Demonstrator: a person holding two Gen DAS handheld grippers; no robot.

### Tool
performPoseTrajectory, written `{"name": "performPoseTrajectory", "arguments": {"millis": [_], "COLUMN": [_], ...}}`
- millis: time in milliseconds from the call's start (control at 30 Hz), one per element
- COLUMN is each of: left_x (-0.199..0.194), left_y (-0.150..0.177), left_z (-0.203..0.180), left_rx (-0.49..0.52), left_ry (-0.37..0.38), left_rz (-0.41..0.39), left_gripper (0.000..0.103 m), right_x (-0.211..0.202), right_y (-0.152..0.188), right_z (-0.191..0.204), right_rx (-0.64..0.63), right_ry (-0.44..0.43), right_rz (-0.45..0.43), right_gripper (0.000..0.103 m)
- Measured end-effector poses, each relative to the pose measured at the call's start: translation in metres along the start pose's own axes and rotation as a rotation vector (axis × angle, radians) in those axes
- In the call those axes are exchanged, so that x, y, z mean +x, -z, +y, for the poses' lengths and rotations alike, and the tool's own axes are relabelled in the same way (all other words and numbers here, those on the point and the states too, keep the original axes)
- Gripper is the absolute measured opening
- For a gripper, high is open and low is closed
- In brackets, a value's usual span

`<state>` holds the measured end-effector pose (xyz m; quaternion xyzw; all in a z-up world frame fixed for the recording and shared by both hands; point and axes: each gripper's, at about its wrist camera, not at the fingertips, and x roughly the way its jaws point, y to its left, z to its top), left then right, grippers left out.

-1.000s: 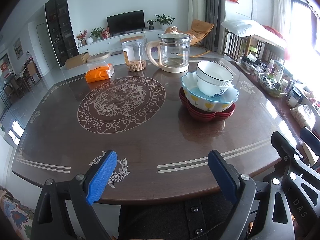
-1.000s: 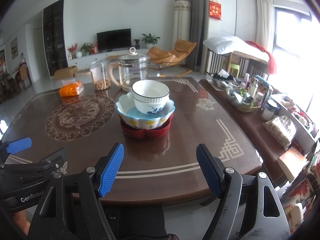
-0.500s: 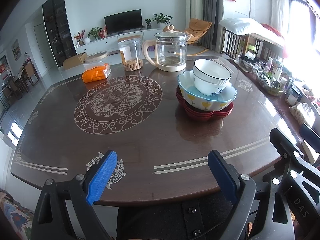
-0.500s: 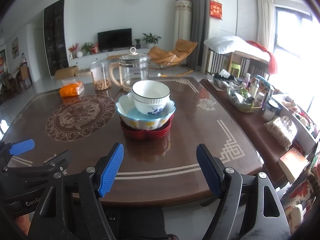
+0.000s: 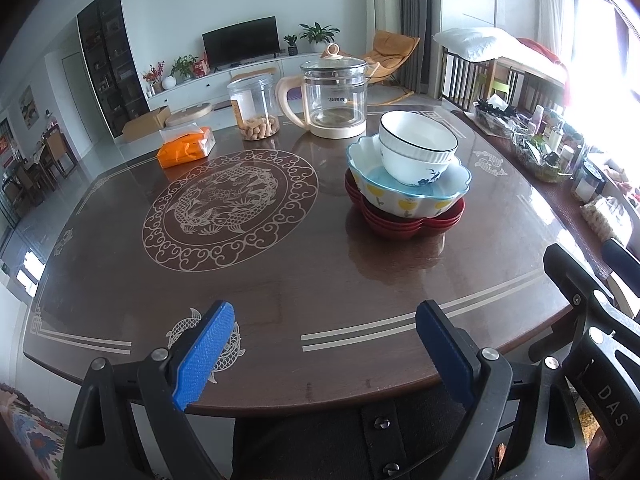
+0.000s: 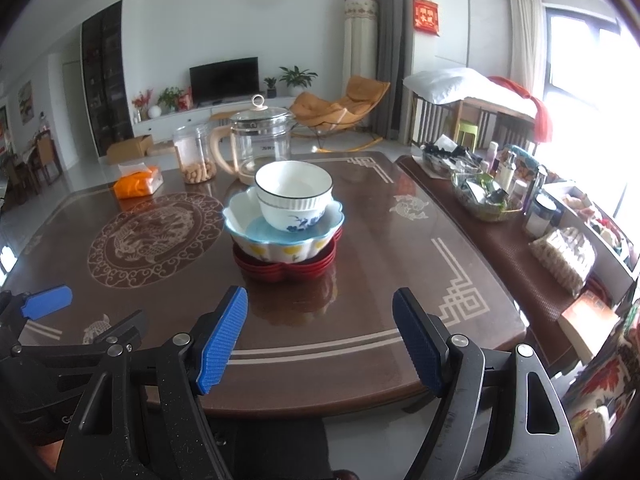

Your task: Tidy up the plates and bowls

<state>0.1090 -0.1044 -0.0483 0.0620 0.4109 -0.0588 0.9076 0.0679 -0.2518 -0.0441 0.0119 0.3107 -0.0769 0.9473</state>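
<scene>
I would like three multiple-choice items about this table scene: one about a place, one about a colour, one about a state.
1. Where does the white bowl sit?
A. inside the scalloped blue bowl
B. beside the orange packet
C. on the bare table

2. What colour are the dishes at the bottom of the stack?
A. green
B. red
C. yellow

3. How is the right tool?
A. shut on a bowl
B. shut, empty
C. open, empty

Answers: 1 A, it nests in the blue bowl. 2 B, red rims show beneath. 3 C, its jaws stand apart, nothing between.
</scene>
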Motion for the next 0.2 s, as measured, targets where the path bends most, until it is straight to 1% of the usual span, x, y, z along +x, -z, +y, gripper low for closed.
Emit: {"name": "performPoseTrajectory", "arguments": {"millis": [100,200], "left_x": [0.0033,0.0031], "left_y": [0.0001,0.0009], "left_z": [0.0002,-0.0004], "left_rx": [0.001,0.005], "left_ry": [0.003,-0.004], "left_rz": [0.007,-0.012], "left_gripper": [0.092,0.092], "right_x": [0.0019,0.0033], "right_y": [0.0003,0.0011], "right_z": [-0.0008,-0.0007], "right_rx": [0.001,0.001], "right_ry": [0.001,0.001], "right_rz": [0.002,0.004], "right_gripper": [0.079,0.079]}}
